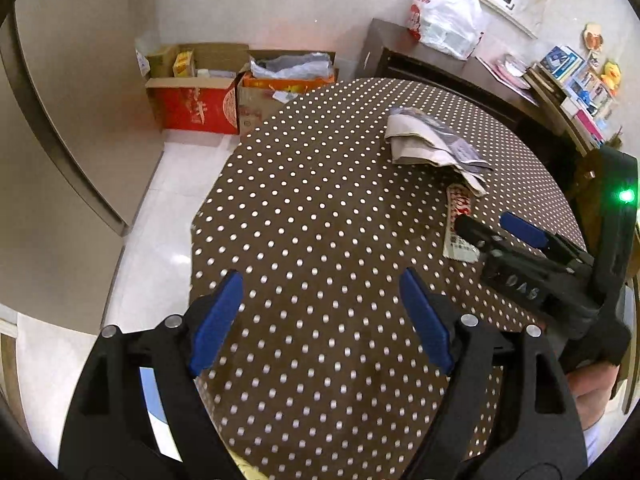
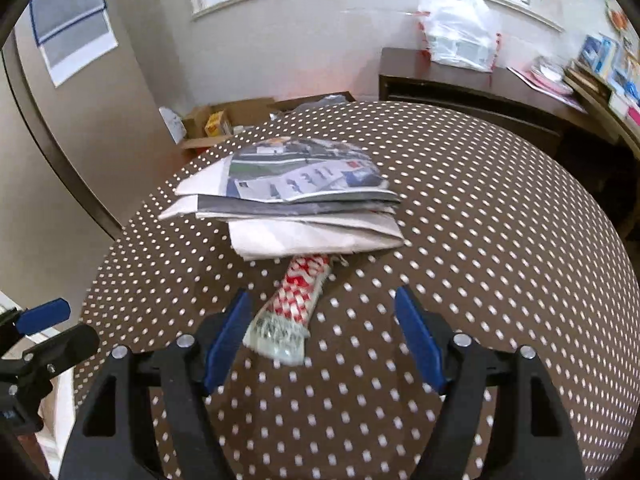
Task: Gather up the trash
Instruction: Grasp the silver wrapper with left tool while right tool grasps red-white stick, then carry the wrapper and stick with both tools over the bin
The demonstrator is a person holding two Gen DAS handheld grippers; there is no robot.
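Right gripper, blue pads spread wide, nothing gripped; its jaws straddle the near end of one red-and-white patterned wrapper, which lies flat on the table and passes close beside the left pad, contact not resolvable. Left gripper, pads likewise wide apart and empty, hangs over bare dotted tablecloth near the table's left edge. The wrapper's far end runs under one folded stack of newspapers, which lies just beyond it near the table's middle. In the left wrist view the right gripper enters from the right, its tips over the same wrapper. Beyond the table, on the floor against the wall: two open cardboard boxes. The red box holds a yellow carton and pale packets; the orange-rimmed box holds crumpled grey plastic. Farther right, a dark sideboard bears one filled white plastic bag; books and papers are stacked at its right end.
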